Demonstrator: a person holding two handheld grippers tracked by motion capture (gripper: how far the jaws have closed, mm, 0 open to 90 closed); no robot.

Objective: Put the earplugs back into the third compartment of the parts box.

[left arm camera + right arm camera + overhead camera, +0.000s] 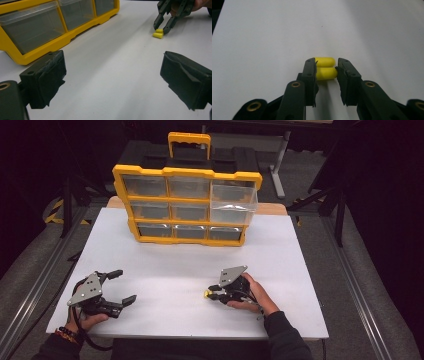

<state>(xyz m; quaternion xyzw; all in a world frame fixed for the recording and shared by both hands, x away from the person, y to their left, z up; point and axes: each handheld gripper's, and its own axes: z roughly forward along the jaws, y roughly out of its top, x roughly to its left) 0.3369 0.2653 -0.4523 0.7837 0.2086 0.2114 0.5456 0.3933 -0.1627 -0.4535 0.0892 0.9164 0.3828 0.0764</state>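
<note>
Yellow drawer organizer (pixel 186 210) upright at far edge of white table (pixel 165 270); top-right drawer (pixel 234 202) pulled out.

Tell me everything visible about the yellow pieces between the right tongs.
The yellow pieces are two small, matte, foam-like cylinders with rounded ends, like earplugs. They lie side by side, touching, flat on the white table, well in front of the yellow drawer organizer. The right tongs are shut on them, pads pressing both ends.

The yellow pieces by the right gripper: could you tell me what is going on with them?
A person's right gripper is shut on two small yellow foam pieces lying side by side on the white table. The left gripper rests open nearby, holding nothing. A yellow drawer organizer stands behind, its upper right drawer pulled out.
</note>
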